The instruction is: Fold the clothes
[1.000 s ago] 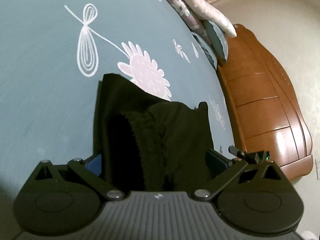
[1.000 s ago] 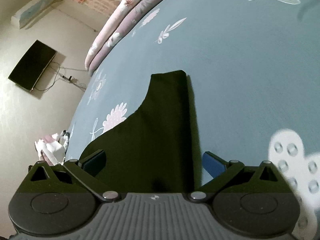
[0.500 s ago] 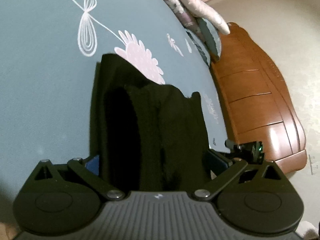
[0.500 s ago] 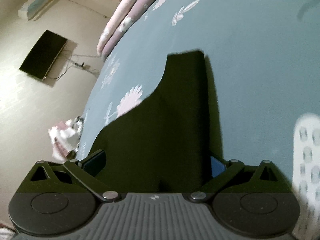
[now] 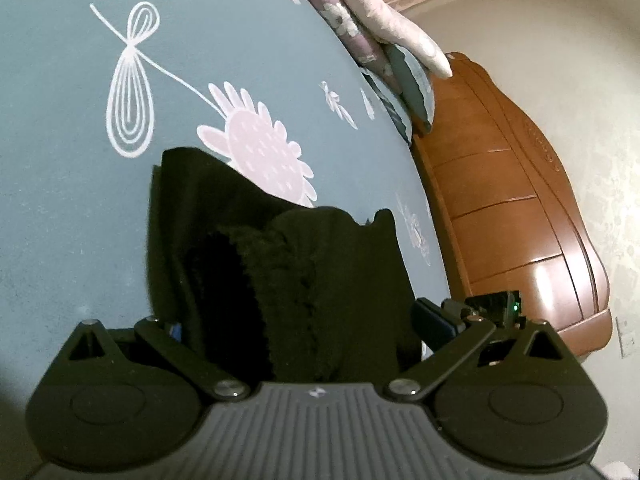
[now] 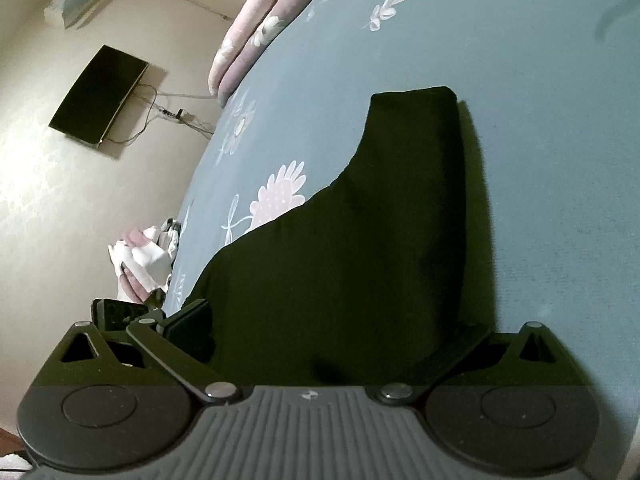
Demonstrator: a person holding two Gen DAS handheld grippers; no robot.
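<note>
A black garment [image 5: 280, 264] lies on the blue-grey flowered bed sheet [image 5: 60, 160], with a fuzzy inner layer showing near its middle. My left gripper [image 5: 300, 320] is open, its fingers spread wide on either side of the cloth. In the right wrist view the same black garment [image 6: 360, 248] stretches away as a smooth folded panel tapering to a narrow end. My right gripper [image 6: 332, 320] is open around it. Its left finger [image 6: 188, 320] shows, while the cloth covers the right fingertip.
A wooden headboard [image 5: 520, 208] and stacked pillows [image 5: 384, 32] sit beyond the bed in the left wrist view. In the right wrist view, a wall-mounted screen [image 6: 100, 96] hangs at left, and a pile of light clothes [image 6: 144, 256] rests by the bed's edge.
The right gripper has moved further over the garment, and the cloth now hides its right blue pad. The left view swung slightly and came back; both stay spread wide.
</note>
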